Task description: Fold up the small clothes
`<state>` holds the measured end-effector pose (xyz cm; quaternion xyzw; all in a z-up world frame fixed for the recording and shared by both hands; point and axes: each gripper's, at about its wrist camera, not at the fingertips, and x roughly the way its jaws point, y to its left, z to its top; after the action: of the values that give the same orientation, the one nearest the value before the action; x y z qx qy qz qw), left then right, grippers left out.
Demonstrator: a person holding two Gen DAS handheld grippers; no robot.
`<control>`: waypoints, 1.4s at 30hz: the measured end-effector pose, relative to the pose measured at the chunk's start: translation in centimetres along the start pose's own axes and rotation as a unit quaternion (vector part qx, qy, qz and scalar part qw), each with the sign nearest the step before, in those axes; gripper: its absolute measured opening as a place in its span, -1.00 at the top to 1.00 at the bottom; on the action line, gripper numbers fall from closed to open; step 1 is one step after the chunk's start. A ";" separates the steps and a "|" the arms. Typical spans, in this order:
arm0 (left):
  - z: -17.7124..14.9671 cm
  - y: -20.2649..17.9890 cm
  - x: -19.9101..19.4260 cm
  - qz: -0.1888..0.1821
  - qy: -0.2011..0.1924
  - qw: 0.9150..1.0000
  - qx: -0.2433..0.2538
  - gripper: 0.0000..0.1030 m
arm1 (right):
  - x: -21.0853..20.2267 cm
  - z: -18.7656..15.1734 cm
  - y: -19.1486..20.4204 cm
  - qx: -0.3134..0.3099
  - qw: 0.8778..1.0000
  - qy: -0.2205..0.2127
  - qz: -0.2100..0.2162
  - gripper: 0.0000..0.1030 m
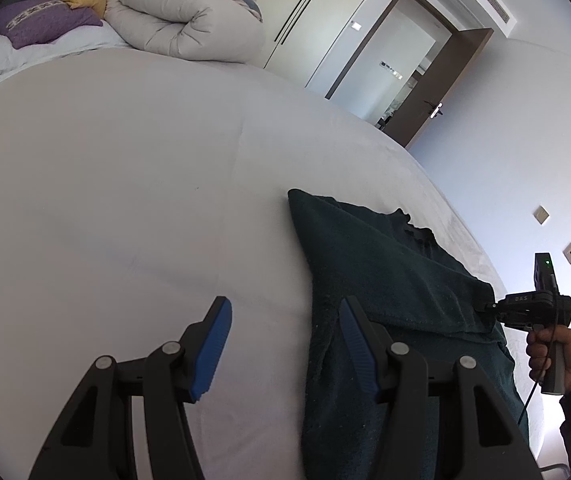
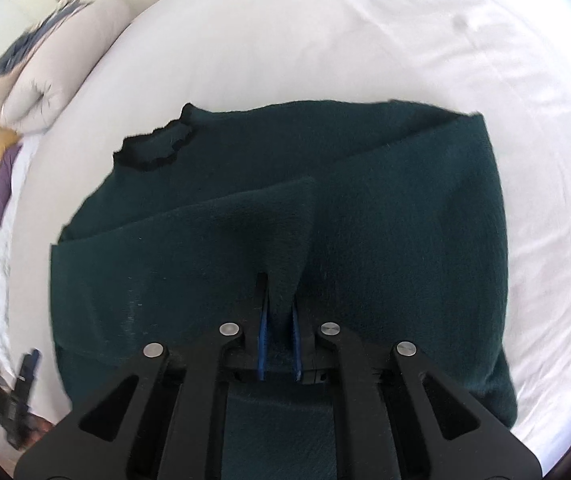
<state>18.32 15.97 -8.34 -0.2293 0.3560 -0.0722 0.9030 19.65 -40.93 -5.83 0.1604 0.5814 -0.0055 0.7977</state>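
The dark green sweater [image 2: 365, 208] lies on the bed [image 1: 125, 160] near its right edge. Our right tongs [image 2: 279, 320] clench a sleeve fold; our left tongs [image 1: 285, 344] hover released. Next, we judge: lay the sleeve across the body.

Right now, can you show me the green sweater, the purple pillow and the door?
green sweater [image 2: 405, 220], right wrist view, its body.
purple pillow [image 1: 45, 24], left wrist view, its middle.
door [image 1: 445, 80], left wrist view, its brown panel.
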 end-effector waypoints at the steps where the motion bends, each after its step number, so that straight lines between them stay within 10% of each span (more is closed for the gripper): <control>1: 0.0 0.0 0.0 0.000 0.000 1.000 -0.001 -0.13 | -0.2 -0.1 0.3 -0.006 1.000 0.001 -0.004 0.83; 13: 0.1 0.2 0.1 0.007 0.007 1.000 0.001 -0.13 | -0.6 -0.5 -4.1 0.113 0.992 0.016 0.045 0.75; 20: 0.1 0.2 -0.1 0.009 0.006 1.000 0.002 -0.16 | -6.1 -0.9 -5.2 0.137 0.987 -0.075 -0.034 0.71; 27: -0.7 -0.8 0.6 0.008 0.023 1.000 0.019 -0.27 | -4.2 -0.6 4.7 -0.009 0.980 -0.044 0.196 0.69; 31: -0.9 -1.5 1.0 0.005 0.031 0.999 0.033 -0.31 | 1.5 -0.9 5.3 0.009 0.977 -0.002 0.214 -0.09; 35: -0.8 -1.4 0.8 0.000 0.034 0.999 0.031 -0.31 | 2.7 -2.0 0.0 0.081 0.963 -0.029 0.255 0.18; 42: -2.5 -1.5 -2.5 -0.027 0.059 0.998 0.021 -0.60 | -7.9 -9.4 -7.4 0.083 0.975 -0.108 0.174 -0.30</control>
<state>14.85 14.47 -7.75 -0.2150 0.4009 -0.1179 0.8827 6.98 -46.91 -2.91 0.3233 0.4521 0.0679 0.8285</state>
